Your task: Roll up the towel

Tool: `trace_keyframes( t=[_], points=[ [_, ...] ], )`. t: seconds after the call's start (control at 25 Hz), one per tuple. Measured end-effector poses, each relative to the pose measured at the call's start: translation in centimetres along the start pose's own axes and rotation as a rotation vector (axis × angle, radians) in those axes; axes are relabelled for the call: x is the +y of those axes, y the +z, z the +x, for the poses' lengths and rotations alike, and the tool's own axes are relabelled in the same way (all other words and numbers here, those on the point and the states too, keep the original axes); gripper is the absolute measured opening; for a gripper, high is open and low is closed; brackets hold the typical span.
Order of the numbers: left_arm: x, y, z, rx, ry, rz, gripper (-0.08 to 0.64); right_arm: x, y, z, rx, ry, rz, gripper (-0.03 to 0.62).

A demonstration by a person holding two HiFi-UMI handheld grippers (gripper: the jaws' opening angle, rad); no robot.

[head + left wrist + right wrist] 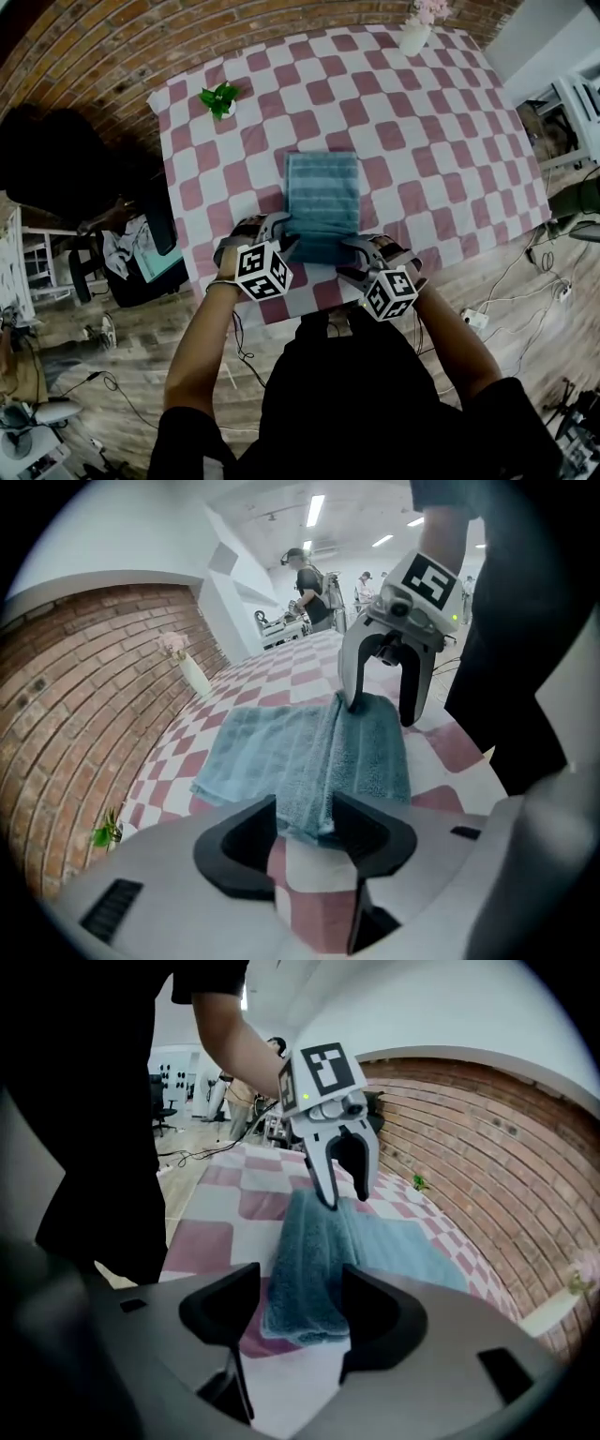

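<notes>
A blue-green towel [322, 192] lies on the pink-and-white checked table [431, 141], its near end turned over into a thick fold [319, 249]. My left gripper [282, 236] stands at the fold's left end. In the left gripper view its jaws [305, 825] are open, with the fold's end [309, 789] lying between them. My right gripper [362, 247] is at the fold's right end. Its jaws [300, 1309] are also open around the towel [305, 1279]. Each gripper shows in the other's view: the right gripper [380, 710] and the left gripper [345, 1192], both tips down on the fold.
A small green plant [219, 97] stands at the table's far left and a white vase with pink flowers [415, 33] at the far right. The table's near edge is just below the grippers. A dark chair [141, 251] stands to the left, and cables [525, 281] lie on the floor.
</notes>
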State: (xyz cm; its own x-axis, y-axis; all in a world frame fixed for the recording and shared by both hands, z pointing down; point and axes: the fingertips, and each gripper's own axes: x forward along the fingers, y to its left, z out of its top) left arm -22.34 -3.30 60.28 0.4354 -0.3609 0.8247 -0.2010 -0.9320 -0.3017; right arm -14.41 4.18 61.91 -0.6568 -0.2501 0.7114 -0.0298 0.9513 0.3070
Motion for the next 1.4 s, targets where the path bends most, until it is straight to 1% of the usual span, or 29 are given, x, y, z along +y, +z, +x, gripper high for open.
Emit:
trace_keyframes(
  t=[0.12,0.2,0.28,0.32,0.36,0.44,0.48,0.52,0.6,0.68,0.76,0.8,0.88,0.92,0.96,1.0,1.04,1.08,1.12,1.2,1.28,1.32,1.36,1.4],
  points=[
    [-0.1,-0.4,-1.1,0.003,0.021,0.019,0.192,-1.3,-0.5,0.3,0.007,0.000,0.042,0.259],
    [-0.5,-0.1,-2.3,-0.022,0.045,0.053,0.195,-1.8,-0.5,0.5,0.010,0.025,0.067,0.241],
    [-1.7,0.8,-3.7,-0.076,0.057,0.114,0.202,-2.0,-0.4,0.5,0.002,0.056,0.113,0.188],
    [-2.6,1.3,-4.3,-0.102,0.054,0.160,0.202,-2.1,-0.4,0.5,-0.004,0.073,0.143,0.158],
    [-3.7,1.6,-4.6,-0.119,0.043,0.212,0.206,-2.1,-0.5,0.5,-0.009,0.088,0.174,0.145],
    [-5.8,1.6,-4.3,-0.109,0.012,0.303,0.214,-2.4,-0.6,0.6,-0.016,0.120,0.243,0.122],
    [-6.4,1.2,-3.8,-0.088,-0.002,0.327,0.219,-2.6,-0.7,0.6,-0.020,0.139,0.280,0.115],
    [-6.6,0.7,-3.2,-0.063,-0.011,0.334,0.220,-2.8,-0.7,0.7,-0.025,0.162,0.318,0.112],
    [-6.0,-0.5,-2.2,-0.017,-0.014,0.322,0.221,-3.1,-0.4,1.2,-0.047,0.224,0.399,0.104],
    [-5.2,-0.8,-1.5,0.001,-0.013,0.316,0.204,-3.4,-0.3,1.3,-0.059,0.292,0.476,0.100],
    [-4.6,-0.4,-1.0,-0.001,-0.026,0.315,0.132,-3.7,-0.5,1.1,-0.064,0.355,0.546,0.098],
    [-4.3,-0.4,-0.8,0.000,-0.043,0.307,0.092,-3.9,-0.5,1.0,-0.068,0.390,0.583,0.098],
    [-4.1,-0.4,-0.5,0.005,-0.101,0.266,0.072,-4.3,-0.3,0.7,-0.084,0.461,0.669,0.100],
    [-4.0,-0.4,-0.3,0.004,-0.137,0.227,0.067,-4.6,-0.3,0.6,-0.099,0.483,0.708,0.103],
    [-3.8,-0.5,-0.2,0.003,-0.175,0.174,0.064,-5.1,-0.2,0.4,-0.119,0.485,0.732,0.108],
    [-3.5,-0.6,0.0,0.004,-0.215,0.106,0.063,-5.7,-0.1,0.3,-0.142,0.459,0.734,0.119],
    [-3.2,-0.7,0.0,0.008,-0.256,0.031,0.063,-6.4,0.1,0.2,-0.164,0.407,0.711,0.148],
    [-2.8,-0.8,0.0,0.012,-0.292,-0.034,0.061,-7.0,0.3,0.0,-0.182,0.336,0.670,0.183],
    [-2.4,-0.8,0.0,0.014,-0.319,-0.081,0.061,-7.4,0.4,-0.4,-0.196,0.253,0.615,0.209],
    [-1.6,-0.5,0.0,0.012,-0.348,-0.130,0.061,-8.0,1.0,-1.8,-0.210,0.065,0.478,0.219],
    [-0.9,-0.3,0.0,0.007,-0.368,-0.163,0.063,-7.7,2.0,-3.5,-0.194,-0.112,0.328,0.219],
    [-0.7,-0.3,0.0,0.003,-0.380,-0.186,0.063,-7.3,2.7,-4.4,-0.175,-0.174,0.253,0.215],
    [-0.5,-0.3,0.1,0.000,-0.393,-0.213,0.063,-6.5,3.6,-5.0,-0.153,-0.209,0.181,0.201],
    [-0.4,-0.4,0.2,-0.005,-0.407,-0.247,0.063,-5.6,4.5,-5.4,-0.131,-0.216,0.113,0.174]
  ],
)
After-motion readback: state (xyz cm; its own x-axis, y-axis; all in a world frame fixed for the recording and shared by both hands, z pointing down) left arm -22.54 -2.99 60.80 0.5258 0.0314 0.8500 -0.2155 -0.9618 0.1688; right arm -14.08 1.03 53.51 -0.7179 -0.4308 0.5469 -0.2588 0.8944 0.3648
